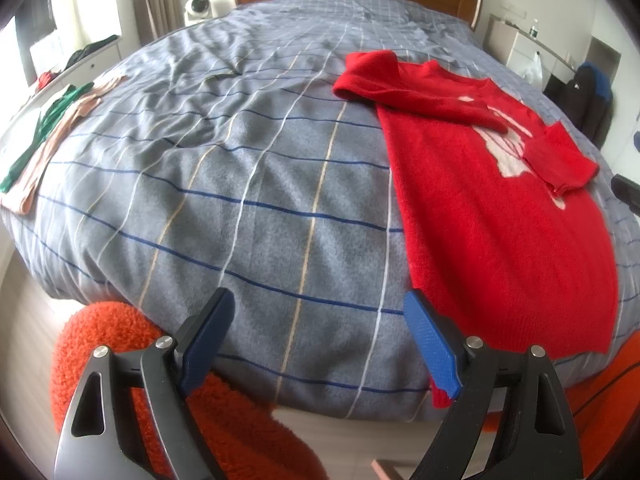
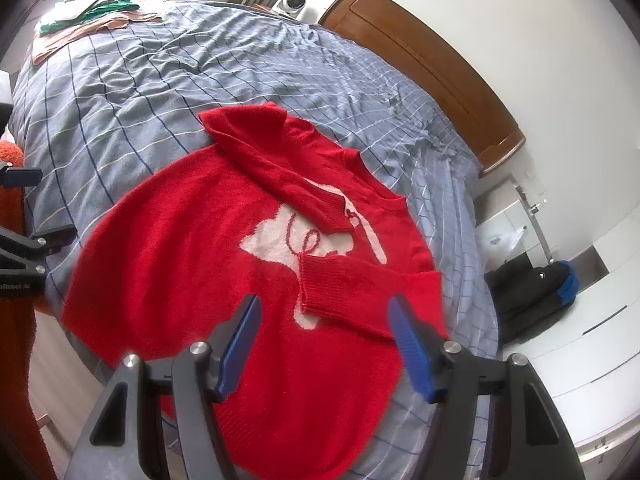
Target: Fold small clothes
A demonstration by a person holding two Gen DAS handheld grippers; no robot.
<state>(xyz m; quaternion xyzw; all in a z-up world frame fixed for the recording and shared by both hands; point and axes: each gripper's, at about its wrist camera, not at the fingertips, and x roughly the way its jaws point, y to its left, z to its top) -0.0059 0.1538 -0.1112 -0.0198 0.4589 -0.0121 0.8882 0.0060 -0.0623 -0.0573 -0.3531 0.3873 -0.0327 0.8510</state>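
Observation:
A red knit sweater (image 1: 492, 216) with a white figure on the chest lies flat on the grey checked bed cover (image 1: 240, 168). Both sleeves are folded in across the chest. Its hem hangs near the bed's front edge. My left gripper (image 1: 320, 340) is open and empty, hovering over the bed's front edge just left of the sweater's hem corner. In the right wrist view the sweater (image 2: 192, 248) fills the middle. My right gripper (image 2: 324, 344) is open and empty, above the sweater's lower part near the folded right sleeve cuff (image 2: 320, 284).
A pile of green and pink clothes (image 1: 48, 136) lies at the bed's far left edge, also in the right wrist view (image 2: 88, 16). An orange fluffy thing (image 1: 120, 360) sits below the bed's front edge. A wooden headboard (image 2: 424, 68), white cabinets and a dark bag (image 2: 536, 292) stand around.

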